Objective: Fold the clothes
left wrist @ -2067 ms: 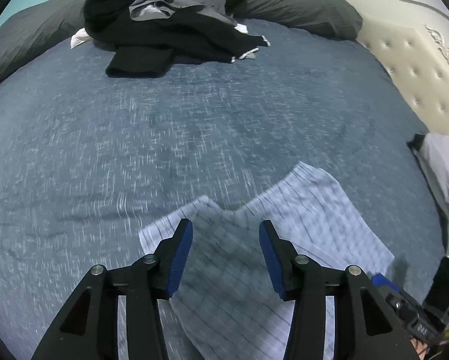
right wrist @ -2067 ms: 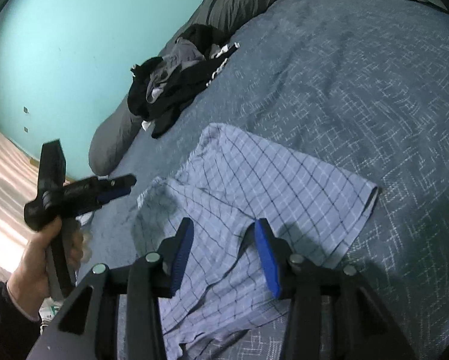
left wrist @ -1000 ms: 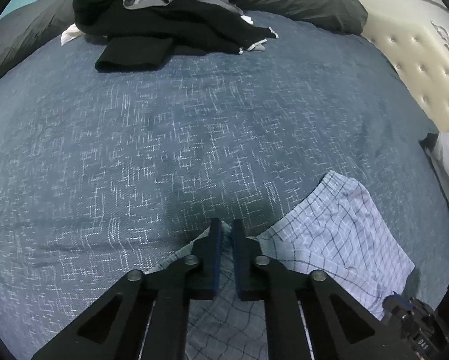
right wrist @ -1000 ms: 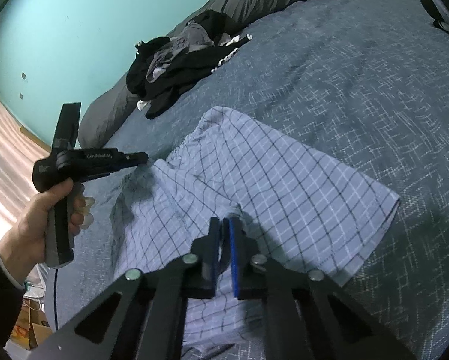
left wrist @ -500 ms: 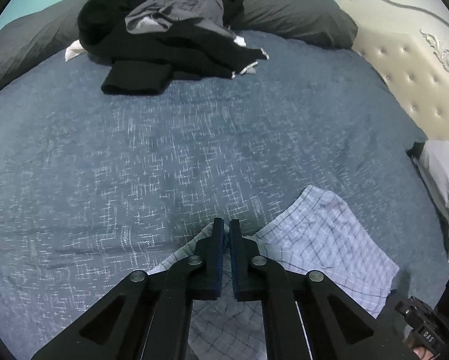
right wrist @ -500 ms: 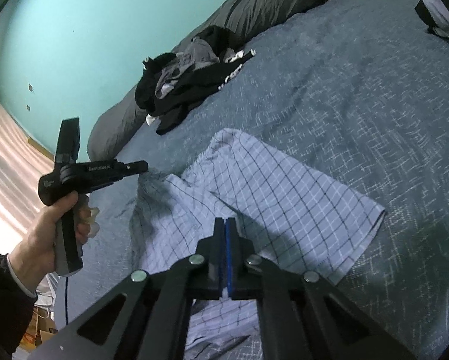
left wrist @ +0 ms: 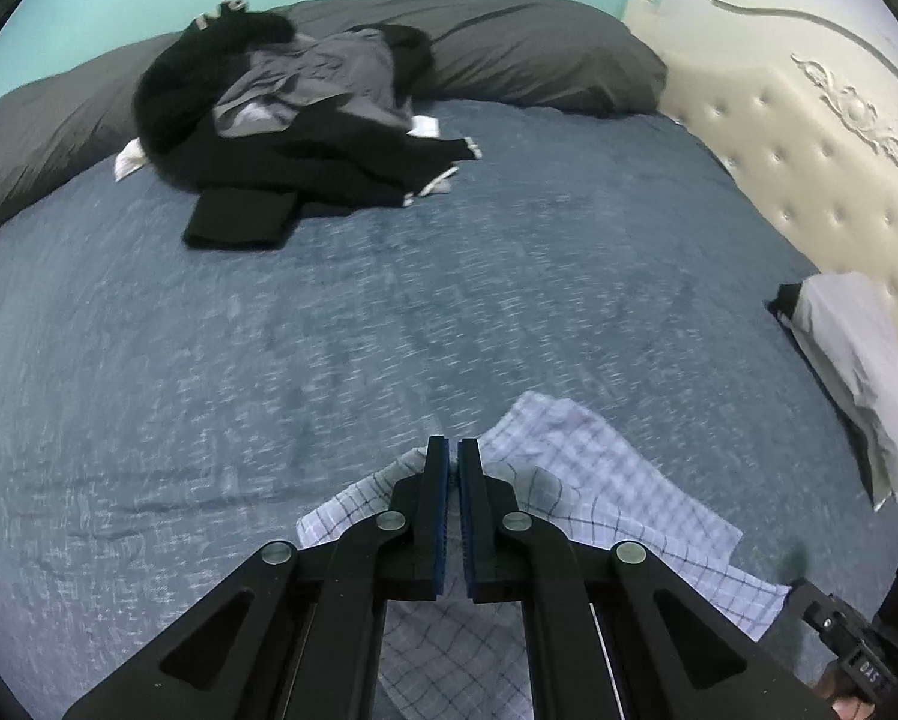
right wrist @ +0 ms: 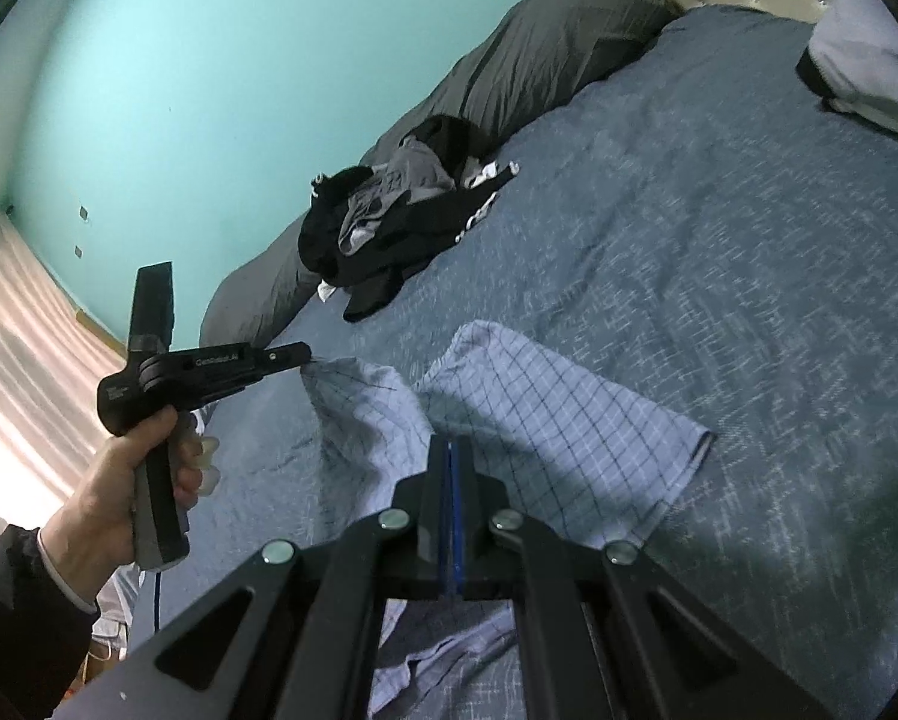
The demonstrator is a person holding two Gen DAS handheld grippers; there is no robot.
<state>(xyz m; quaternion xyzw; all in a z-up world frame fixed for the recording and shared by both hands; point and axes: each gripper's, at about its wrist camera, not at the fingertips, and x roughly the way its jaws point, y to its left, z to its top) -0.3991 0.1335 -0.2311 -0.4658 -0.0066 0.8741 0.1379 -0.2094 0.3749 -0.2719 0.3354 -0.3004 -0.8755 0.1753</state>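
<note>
In the left wrist view, the left gripper (left wrist: 454, 450) has its blue-padded jaws pressed nearly together on an edge of the checked shorts (left wrist: 599, 480), which lie on the near part of the blue bedspread (left wrist: 389, 312); the gripper's own frame hides the cloth's lower part. Far back, a pile of dark clothes (left wrist: 293, 138) sits against the grey pillows (left wrist: 539, 54), blurred like the bedspread. A folded white garment (left wrist: 851, 354) lies near the tufted headboard (left wrist: 809, 138). In the right wrist view, the right gripper (right wrist: 452, 450) is clamped tight on a fold of the checked shorts (right wrist: 557, 414), which rise from the bedspread (right wrist: 719, 252) in a tented ridge. The left hand (right wrist: 113, 492) holds the left gripper (right wrist: 305, 354), whose tip pinches the shorts' far edge; its pads are too small to make out. The dark clothes (right wrist: 389, 228) lie well beyond.
</note>
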